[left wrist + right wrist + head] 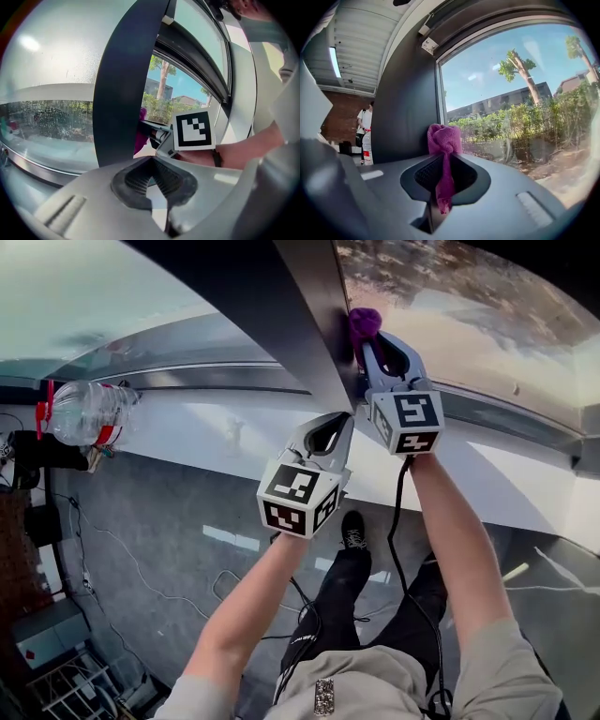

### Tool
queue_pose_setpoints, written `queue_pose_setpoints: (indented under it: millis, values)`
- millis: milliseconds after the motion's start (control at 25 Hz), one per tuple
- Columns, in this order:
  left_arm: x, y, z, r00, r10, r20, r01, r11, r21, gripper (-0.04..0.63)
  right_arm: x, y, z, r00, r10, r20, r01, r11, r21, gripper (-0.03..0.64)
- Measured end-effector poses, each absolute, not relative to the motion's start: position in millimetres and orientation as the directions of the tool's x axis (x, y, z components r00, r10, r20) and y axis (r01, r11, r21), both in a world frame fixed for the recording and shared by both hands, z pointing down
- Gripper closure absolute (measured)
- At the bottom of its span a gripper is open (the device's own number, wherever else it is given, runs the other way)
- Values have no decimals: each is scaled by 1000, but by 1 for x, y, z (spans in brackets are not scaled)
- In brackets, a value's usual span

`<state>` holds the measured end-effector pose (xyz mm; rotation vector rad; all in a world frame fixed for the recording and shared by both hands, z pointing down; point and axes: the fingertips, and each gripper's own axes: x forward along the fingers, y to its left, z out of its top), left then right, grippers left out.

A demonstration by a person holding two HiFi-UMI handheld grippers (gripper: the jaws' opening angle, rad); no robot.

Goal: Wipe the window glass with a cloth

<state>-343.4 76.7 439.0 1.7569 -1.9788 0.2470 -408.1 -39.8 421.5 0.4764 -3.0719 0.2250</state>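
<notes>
Cloth [444, 139] in right hand-held gripper [443, 161], tail showing only in its view; left hand-held gripper [153, 161] closed, empty.

My cloth [139, 131]: mostly hidden behind window post [124, 84], left gripper view. Distant person [365, 123]: too small to detail.

Left forearm [246, 606] angles up from lower frame. Left tool [339, 423] at centre, jaws together, nothing between. Right forearm [459, 540] nearly straight. Right tool [373, 345] higher, upper centre, clamped on purple cloth [364, 322].
</notes>
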Motion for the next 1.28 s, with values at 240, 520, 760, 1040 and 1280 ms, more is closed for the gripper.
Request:
queue_pose_setpoints:
  millis: [240, 520, 760, 1040, 1280]
  values:
    - [-323, 61, 447, -35, -892, 450, -970, 139, 200, 594, -384, -60, 419, -930, -365, 42, -367, 927, -77, 554]
    - [-261, 13, 454, 38, -902, 430, -970, 71, 234, 594, -297, -117, 423, -879, -475, 42, -477, 876, -74, 553]
    - [-206, -38, 454, 92, -906, 412, -968, 15, 249, 594, -199, -184, 428, -811, -582, 64, -586, 808, -68, 553]
    - [-118, -105, 463, 169, -907, 385, -960, -63, 273, 594, -59, -274, 434, -694, -717, 70, -720, 693, -44, 553]
    - [-52, -152, 480, 222, -903, 369, -951, -117, 287, 594, 60, -354, 450, -542, -835, 96, -840, 543, -19, 552]
